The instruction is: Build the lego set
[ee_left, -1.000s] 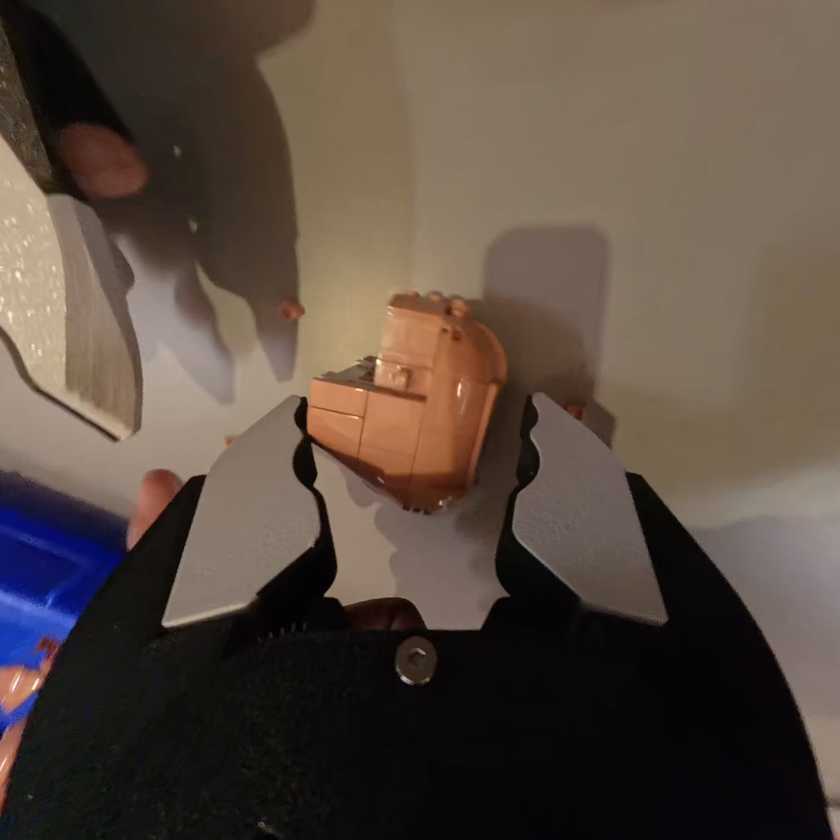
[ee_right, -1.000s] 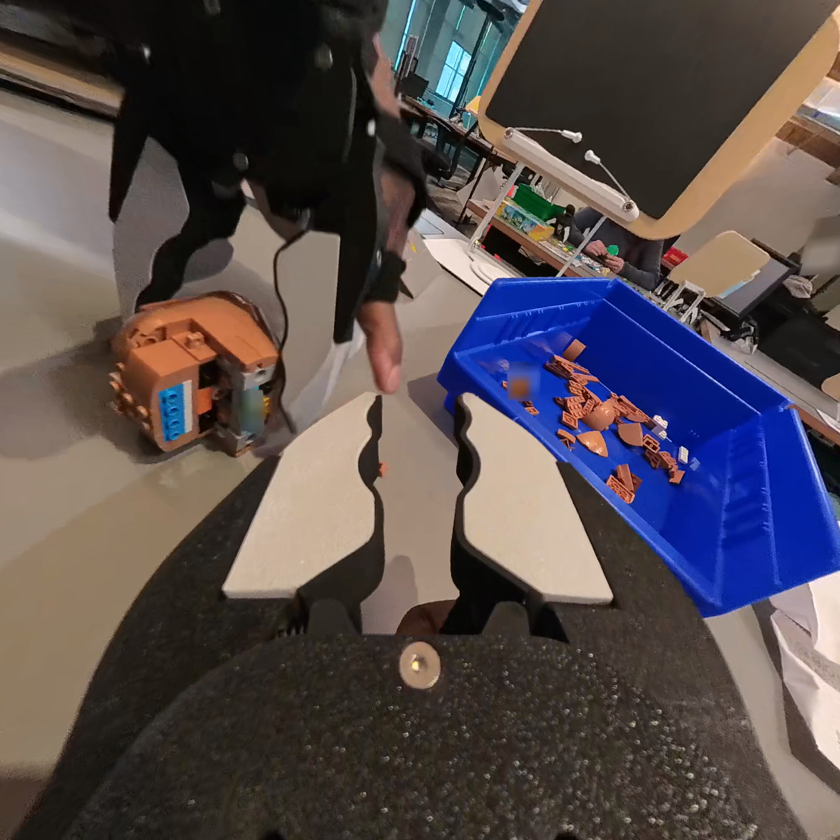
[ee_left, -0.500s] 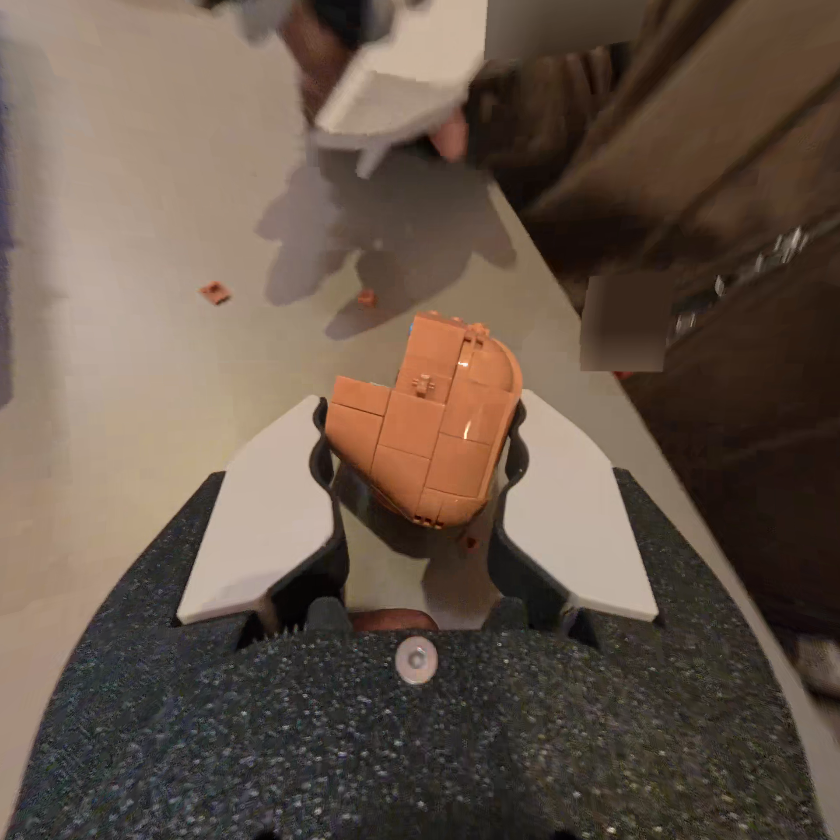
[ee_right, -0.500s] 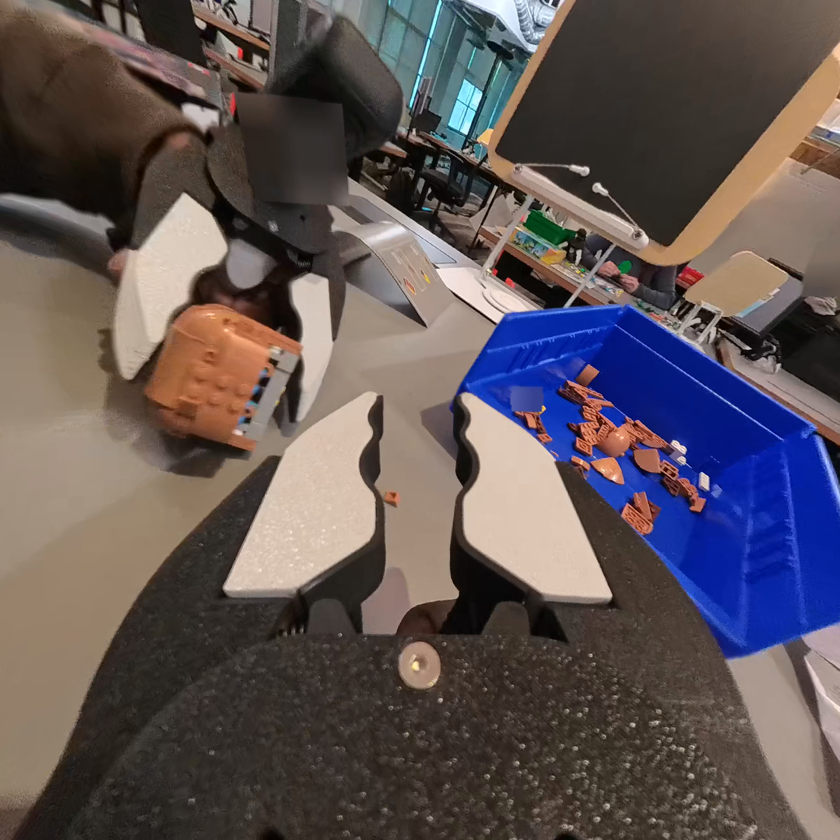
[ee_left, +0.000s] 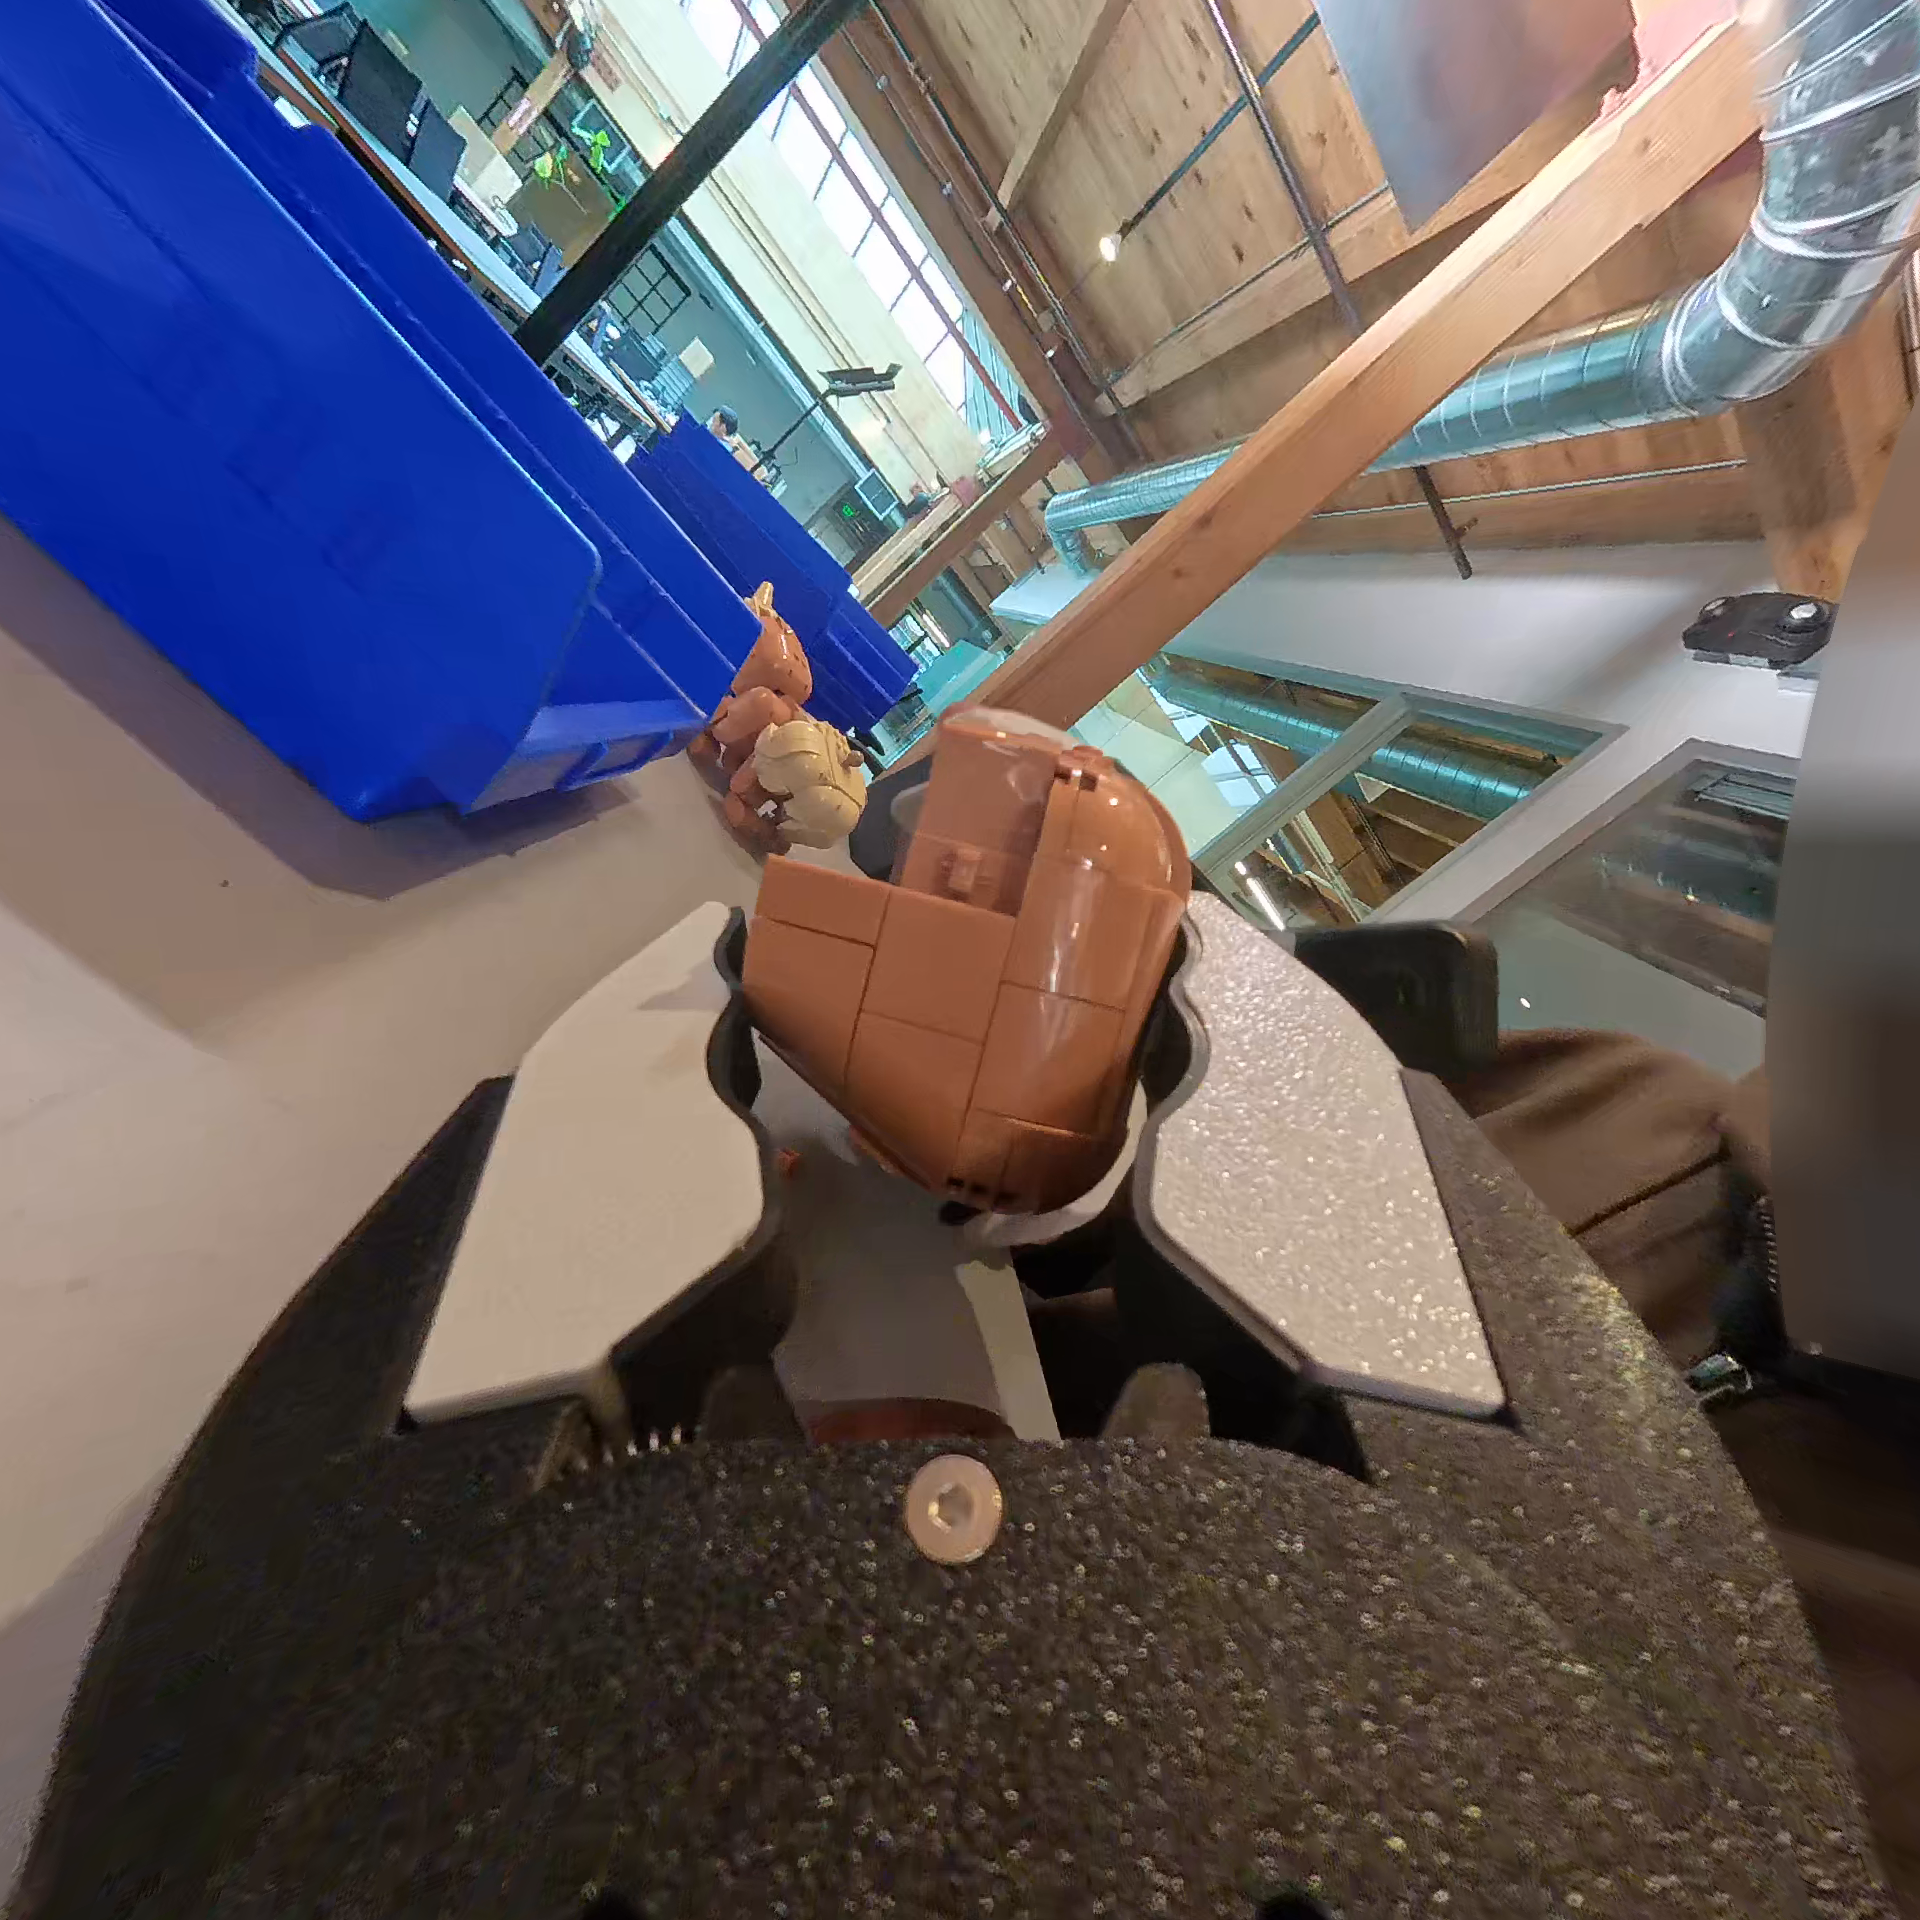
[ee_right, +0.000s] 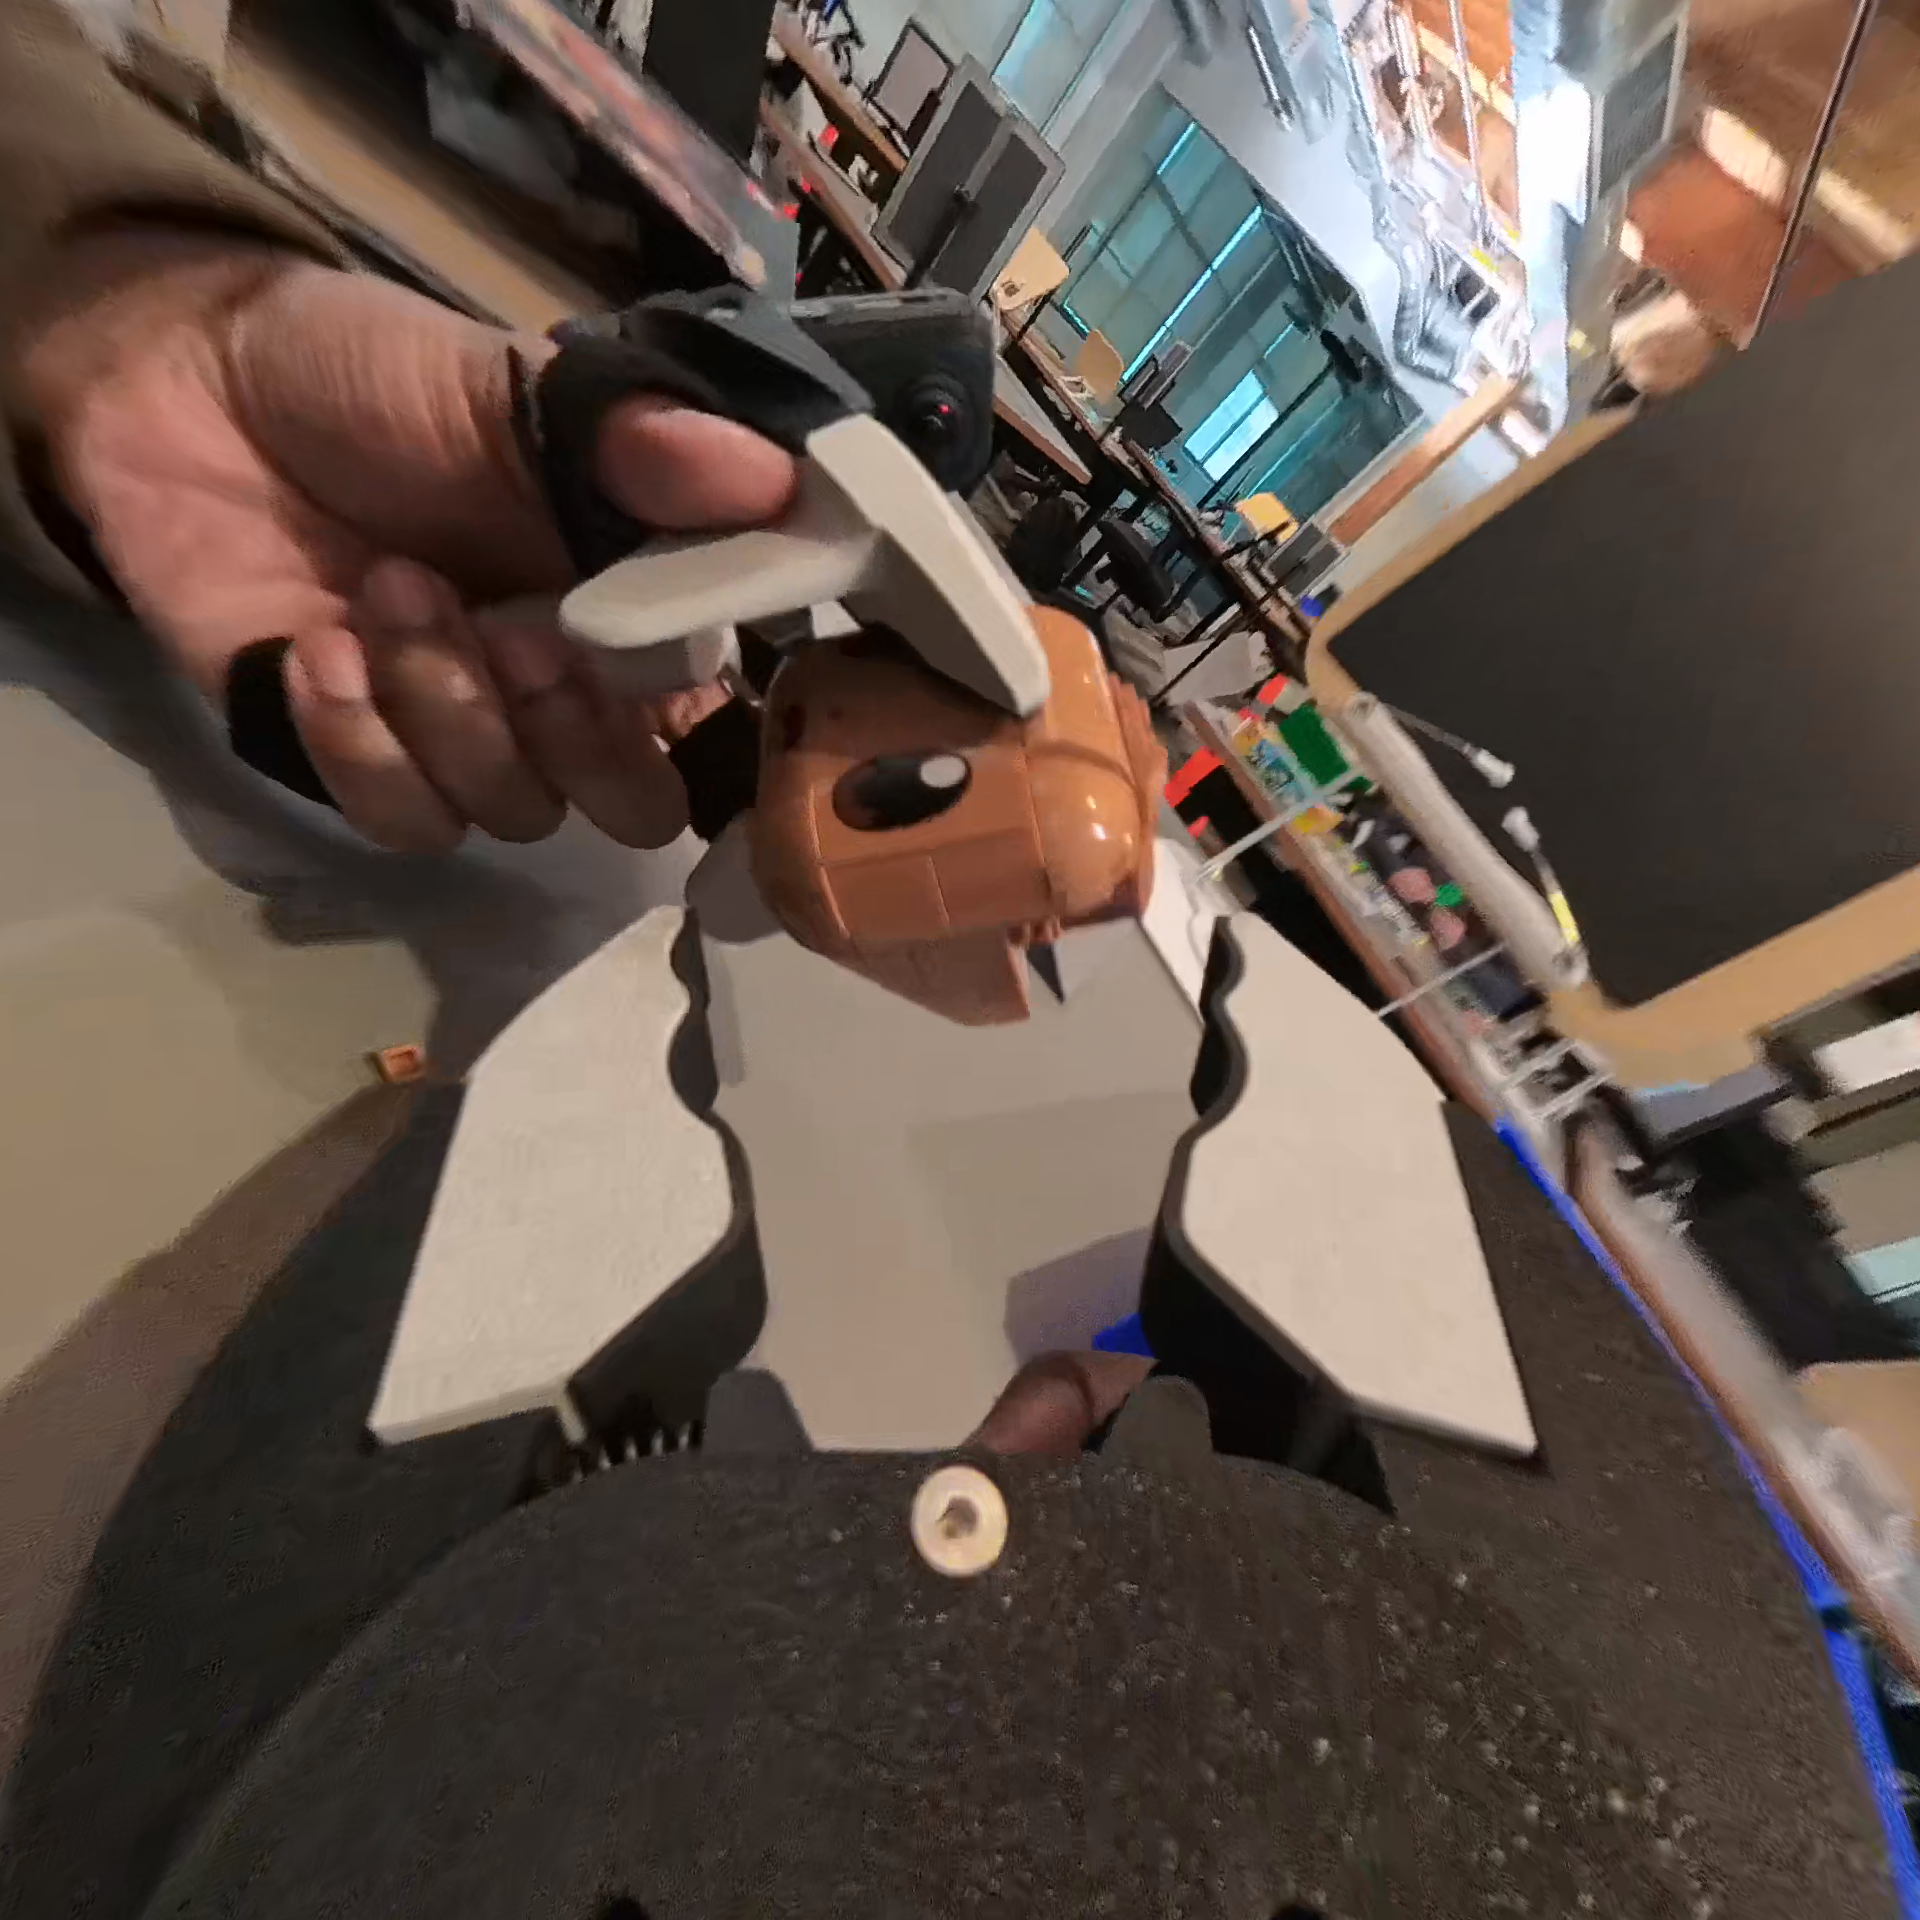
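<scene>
My left gripper [ee_left: 961,920] is shut on a brown lego head model [ee_left: 966,997] and holds it tilted, up off the grey table [ee_left: 208,1091]. In the right wrist view the same model [ee_right: 935,842] shows a black eye with a white spot, pinched by the left gripper [ee_right: 852,613], which a hand [ee_right: 343,582] holds. My right gripper [ee_right: 951,935] is open and empty. Its fingertips sit just below and to either side of the model without touching it.
A blue bin [ee_left: 312,499] stands on the table at the left. A small brown and cream lego figure [ee_left: 790,758] stands beside its corner. A small orange piece [ee_right: 400,1062] lies on the table. A brown sleeve [ee_left: 1621,1143] is at the right. Left and right tips are no more than a few centimetres apart.
My left gripper closed on the lego head, lifted it off the table and turned it upward. My right gripper opened wider and came up close under the model.
</scene>
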`<state>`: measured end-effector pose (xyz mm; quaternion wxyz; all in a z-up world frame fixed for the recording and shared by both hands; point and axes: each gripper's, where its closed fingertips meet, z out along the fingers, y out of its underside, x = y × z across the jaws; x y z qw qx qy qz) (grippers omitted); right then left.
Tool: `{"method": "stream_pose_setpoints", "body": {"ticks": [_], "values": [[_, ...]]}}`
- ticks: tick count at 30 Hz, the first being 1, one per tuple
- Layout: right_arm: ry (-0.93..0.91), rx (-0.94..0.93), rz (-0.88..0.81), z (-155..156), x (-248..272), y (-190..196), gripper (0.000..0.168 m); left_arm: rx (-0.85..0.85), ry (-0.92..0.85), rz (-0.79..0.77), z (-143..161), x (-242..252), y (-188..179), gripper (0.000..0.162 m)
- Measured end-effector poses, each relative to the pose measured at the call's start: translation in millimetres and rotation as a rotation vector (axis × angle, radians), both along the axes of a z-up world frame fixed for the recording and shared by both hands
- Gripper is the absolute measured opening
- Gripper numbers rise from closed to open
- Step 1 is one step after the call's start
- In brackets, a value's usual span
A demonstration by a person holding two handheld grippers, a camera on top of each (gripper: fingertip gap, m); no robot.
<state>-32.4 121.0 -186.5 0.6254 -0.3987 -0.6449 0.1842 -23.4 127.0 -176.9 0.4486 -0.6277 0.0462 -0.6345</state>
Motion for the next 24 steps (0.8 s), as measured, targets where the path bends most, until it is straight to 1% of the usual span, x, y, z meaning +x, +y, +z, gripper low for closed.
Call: {"method": "stream_pose_setpoints", "body": {"ticks": [4, 6, 9, 12, 14, 17, 20, 24], "values": [[-0.030, 0.164, 0.016, 1, -16, -4, 0.093, -0.042, -0.038, -0.014, -5, 2, 0, 0.076], [-0.074, 0.208, 0.010, -5, -22, 0, 0.087, -0.062, -0.043, -0.040, -9, 6, -2, 0.076], [-0.077, 0.212, 0.049, -10, -22, 0, 0.087, -0.051, 0.005, -0.057, -14, 7, -4, 0.075], [-0.047, 0.162, 0.106, -6, -19, 0, 0.087, 0.030, 0.072, -0.099, -12, 8, -12, 0.070], [-0.031, 0.148, 0.155, -4, -18, -3, 0.087, 0.065, 0.132, -0.138, -14, 11, -17, 0.072], [-0.034, 0.198, 0.198, -5, -17, -8, 0.087, 0.059, 0.212, -0.176, -23, 19, -19, 0.081], [-0.052, 0.268, 0.227, -10, -17, -16, 0.087, 0.051, 0.264, -0.181, -29, 23, -17, 0.087], [-0.057, 0.292, 0.263, -16, -19, -23, 0.087, 0.078, 0.319, -0.170, -33, 24, -15, 0.089]]}}
